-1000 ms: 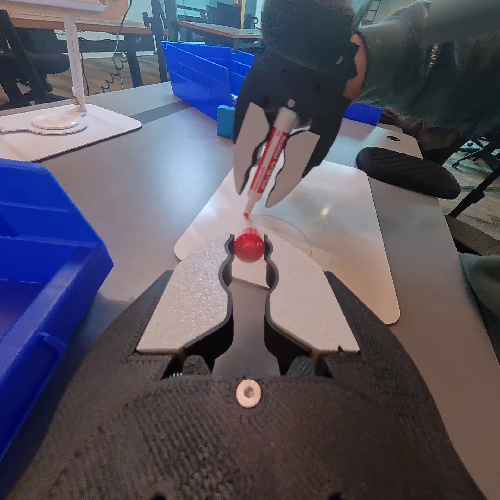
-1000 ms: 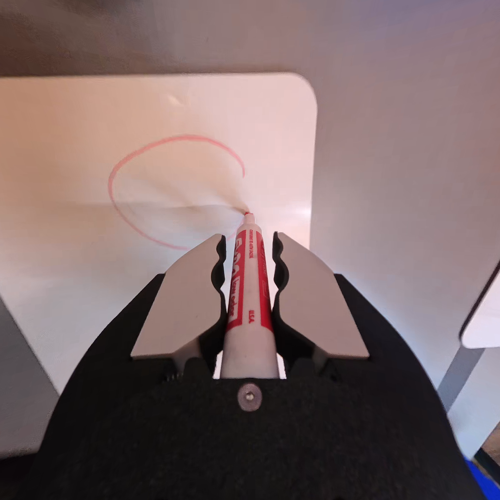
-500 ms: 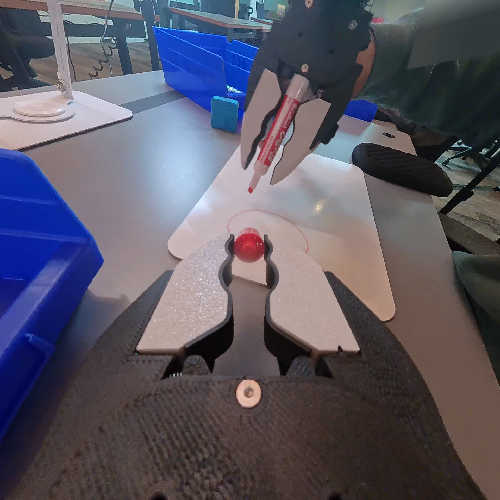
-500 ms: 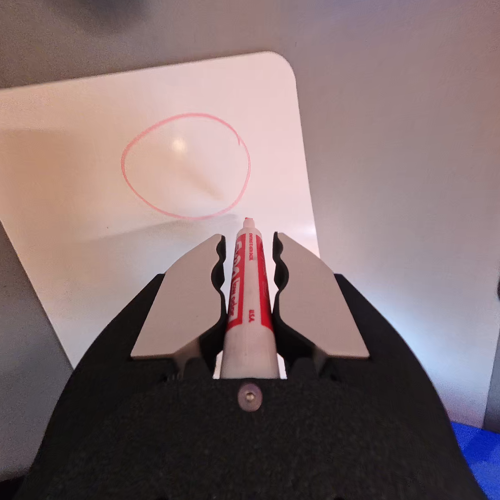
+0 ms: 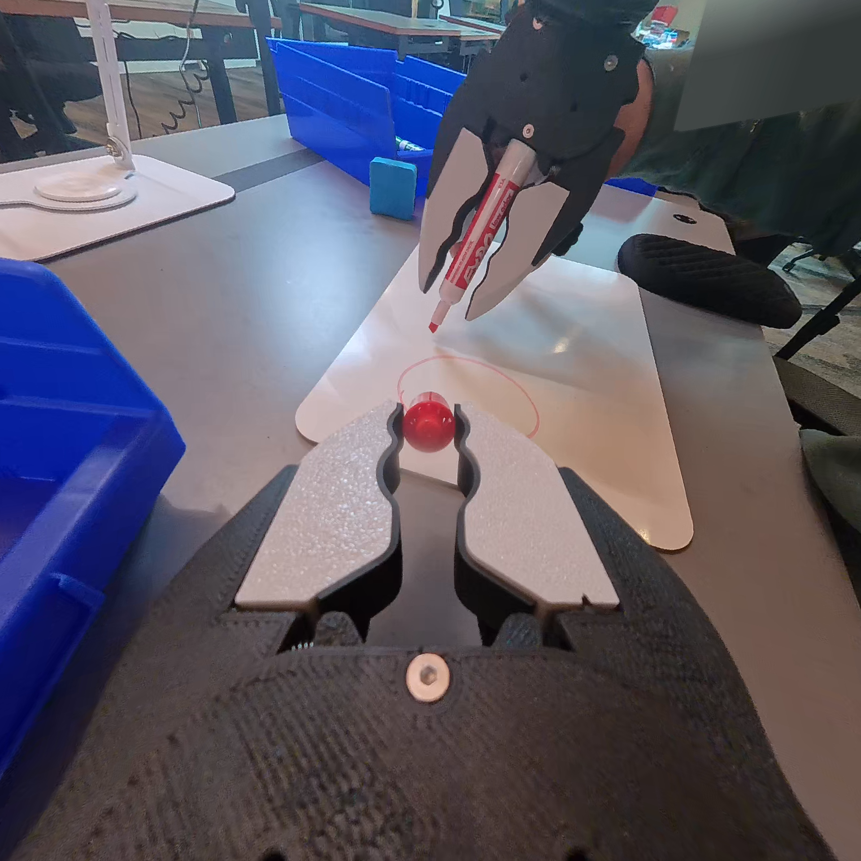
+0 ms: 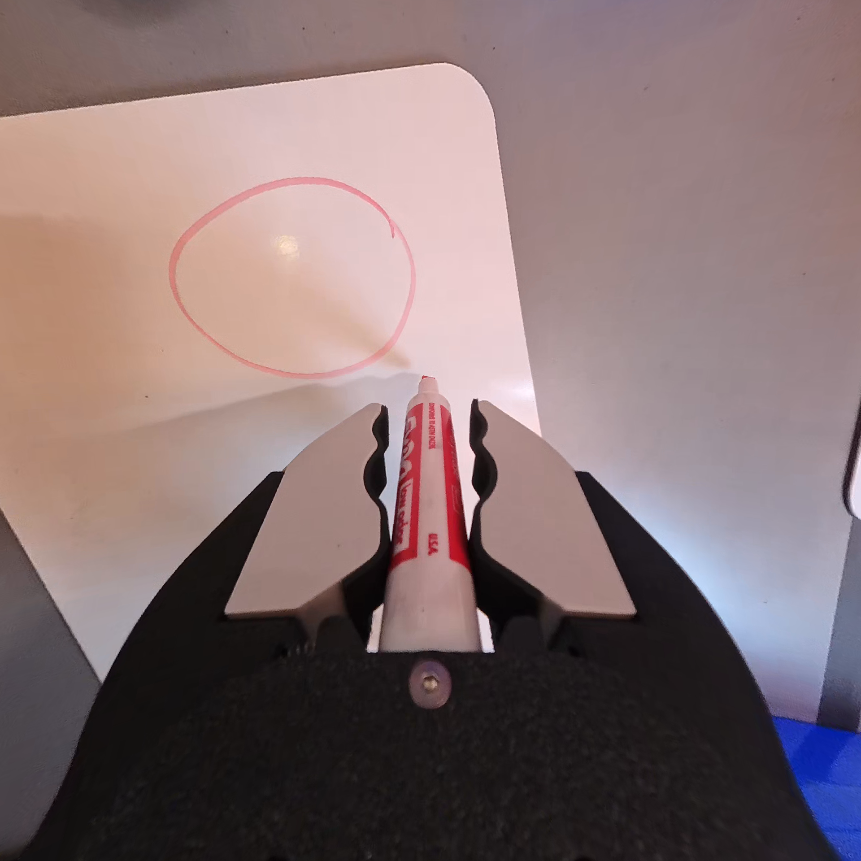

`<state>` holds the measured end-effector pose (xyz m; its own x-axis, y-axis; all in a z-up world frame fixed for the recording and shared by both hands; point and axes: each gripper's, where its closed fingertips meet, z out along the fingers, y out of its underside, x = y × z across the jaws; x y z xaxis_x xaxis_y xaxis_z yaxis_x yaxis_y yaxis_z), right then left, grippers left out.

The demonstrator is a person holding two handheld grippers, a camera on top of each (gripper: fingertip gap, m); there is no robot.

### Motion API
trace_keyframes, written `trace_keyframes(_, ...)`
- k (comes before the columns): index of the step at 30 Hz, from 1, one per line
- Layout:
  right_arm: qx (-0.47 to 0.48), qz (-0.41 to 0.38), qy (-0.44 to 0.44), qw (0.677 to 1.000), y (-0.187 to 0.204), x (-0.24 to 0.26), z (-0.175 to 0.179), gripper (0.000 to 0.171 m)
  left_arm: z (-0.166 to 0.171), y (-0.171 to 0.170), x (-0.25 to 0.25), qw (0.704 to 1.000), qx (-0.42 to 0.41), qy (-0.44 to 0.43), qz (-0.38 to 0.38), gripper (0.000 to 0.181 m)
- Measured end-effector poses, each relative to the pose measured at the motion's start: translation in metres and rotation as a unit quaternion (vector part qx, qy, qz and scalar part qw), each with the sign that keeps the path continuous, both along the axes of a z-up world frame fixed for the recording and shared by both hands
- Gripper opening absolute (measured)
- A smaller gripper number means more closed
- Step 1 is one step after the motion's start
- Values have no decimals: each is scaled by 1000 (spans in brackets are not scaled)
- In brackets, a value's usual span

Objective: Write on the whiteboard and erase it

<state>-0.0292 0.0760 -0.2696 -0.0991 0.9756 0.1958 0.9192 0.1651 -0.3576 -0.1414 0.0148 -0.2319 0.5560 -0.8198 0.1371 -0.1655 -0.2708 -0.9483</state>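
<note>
The right gripper was clamped on the marker, its tip lifted off the whiteboard just before the circle, and the left gripper was clamped on the cap (pinched only at the fingertips), so recapping off-line could knock it out.

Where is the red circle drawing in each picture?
Left wrist view: the red circle sits mid-picture on the whiteboard, just beyond the red cap.
Right wrist view: it is upper left of centre, ahead of the marker.
Shared landmark: the marker's red tip.
</note>
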Motion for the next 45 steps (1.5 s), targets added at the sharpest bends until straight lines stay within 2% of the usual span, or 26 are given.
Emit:
trace_keyframes(10, 3, 3, -22, 1000, 5, 3, -7, 34, -1, 0, 0, 1000, -3, 0, -1, 20)
trace_keyframes(19, -44, 53, -63, 996, -64, 26, -6, 34, -2, 1, 0, 1000, -6, 1, -1, 20)
trace_keyframes(21, -29, 42, -51, 997, -57, 23, -4, 34, -2, 0, 1, 1000, -6, 1, -2, 20)
trace_keyframes(27, 10, -14, -1, 1000, 2, 6, 5, 34, -1, 0, 0, 1000, -1, 4, -2, 20)
trace_keyframes(38, 6, -10, -17, 1000, 9, 3, -7, 34, -2, 0, 0, 1000, -6, 1, -3, 20)
trace_keyframes(45, 21, -42, -48, 998, 22, 40, -7, 34, -2, -1, 1, 1000, -8, 2, -4, 20)
